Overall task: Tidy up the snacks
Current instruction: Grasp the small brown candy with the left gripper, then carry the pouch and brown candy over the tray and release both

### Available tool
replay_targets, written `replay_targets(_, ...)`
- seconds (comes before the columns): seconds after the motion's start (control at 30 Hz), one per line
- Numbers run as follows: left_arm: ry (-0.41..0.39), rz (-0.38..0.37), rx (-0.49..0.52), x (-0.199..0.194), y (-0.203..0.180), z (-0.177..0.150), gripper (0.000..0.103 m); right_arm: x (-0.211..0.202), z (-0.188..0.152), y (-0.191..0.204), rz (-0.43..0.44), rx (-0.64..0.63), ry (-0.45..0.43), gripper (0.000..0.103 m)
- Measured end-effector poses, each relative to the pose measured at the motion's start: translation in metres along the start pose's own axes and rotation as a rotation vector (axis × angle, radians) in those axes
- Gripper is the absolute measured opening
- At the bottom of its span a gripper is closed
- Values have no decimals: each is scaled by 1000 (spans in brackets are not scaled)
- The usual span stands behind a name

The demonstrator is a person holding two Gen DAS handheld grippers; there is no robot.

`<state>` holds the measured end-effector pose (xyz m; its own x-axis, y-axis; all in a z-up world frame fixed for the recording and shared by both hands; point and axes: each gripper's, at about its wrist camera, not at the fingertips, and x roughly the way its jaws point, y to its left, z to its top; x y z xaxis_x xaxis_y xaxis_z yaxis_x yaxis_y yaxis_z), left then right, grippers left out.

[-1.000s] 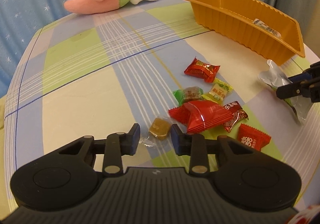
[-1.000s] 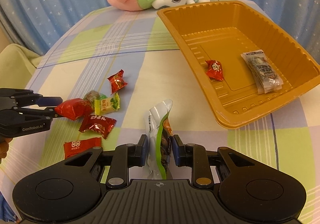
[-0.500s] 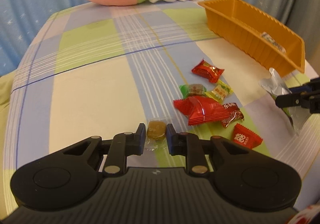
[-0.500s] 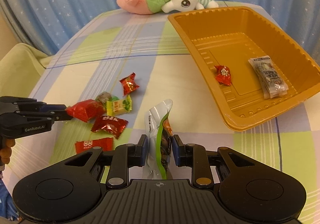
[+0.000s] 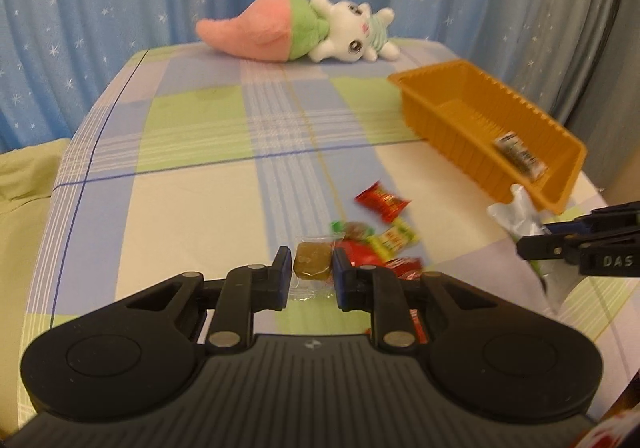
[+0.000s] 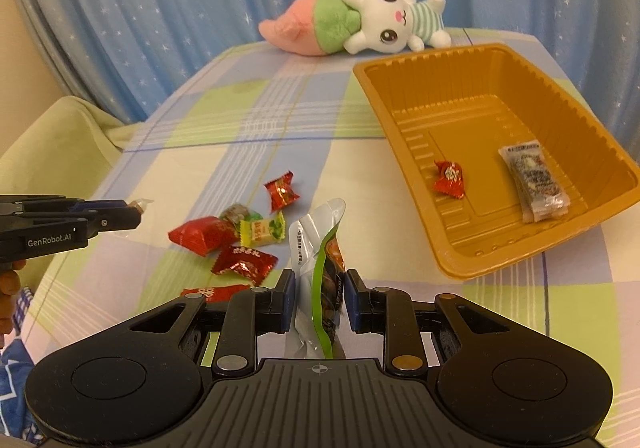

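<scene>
The checked tablecloth (image 6: 224, 120) lies bare from 9 to 12 o'clock; the orange tray (image 6: 400, 152) sits at 2 o'clock, its near rim just beyond the candy pile (image 6: 236, 236). The right gripper (image 6: 318, 298) clamps a snack pouch (image 6: 316, 248) upright, and the left gripper (image 5: 307, 276) pinches a brown candy (image 5: 312, 263).

The left tool (image 5: 307, 273) has closed on the brown candy (image 5: 312, 263) and lifted it.

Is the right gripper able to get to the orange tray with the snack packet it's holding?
Probably yes. The right gripper is shut on the snack packet, and the orange tray sits just ahead to its right, open on top, with only bare tablecloth between.
</scene>
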<state>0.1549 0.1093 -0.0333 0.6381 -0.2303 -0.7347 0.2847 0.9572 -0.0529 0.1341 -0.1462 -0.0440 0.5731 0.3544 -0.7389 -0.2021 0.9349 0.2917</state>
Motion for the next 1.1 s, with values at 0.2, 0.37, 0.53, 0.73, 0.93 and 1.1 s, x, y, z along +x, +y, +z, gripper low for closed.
replay_targets(0.2, -37, -30, 22, -10, -35, 13, 20, -21, 8, -11, 22, 1, -34, 27)
replay_targets(0.37, -63, -62, 37, -10, -68, 25, 20, -37, 14, -26, 20, 0, -60, 27)
replay_targets(0.53, -86, -90, 56, -4, -101, 41, 20, -50, 22, -48, 9, -3, -86, 27)
replay_targets(0.73, -102, -113, 71, 8, -137, 59, 20, -61, 34, -82, -11, 19, -111, 27)
replay_targets(0.93, -97, -136, 66, 30, -169, 76, 20, -66, 48, -116, -27, 43, -124, 27)
replay_targets(1.1, -67, -147, 56, 54, -192, 85, 20, -66, 58, -139, -34, 53, -128, 27)
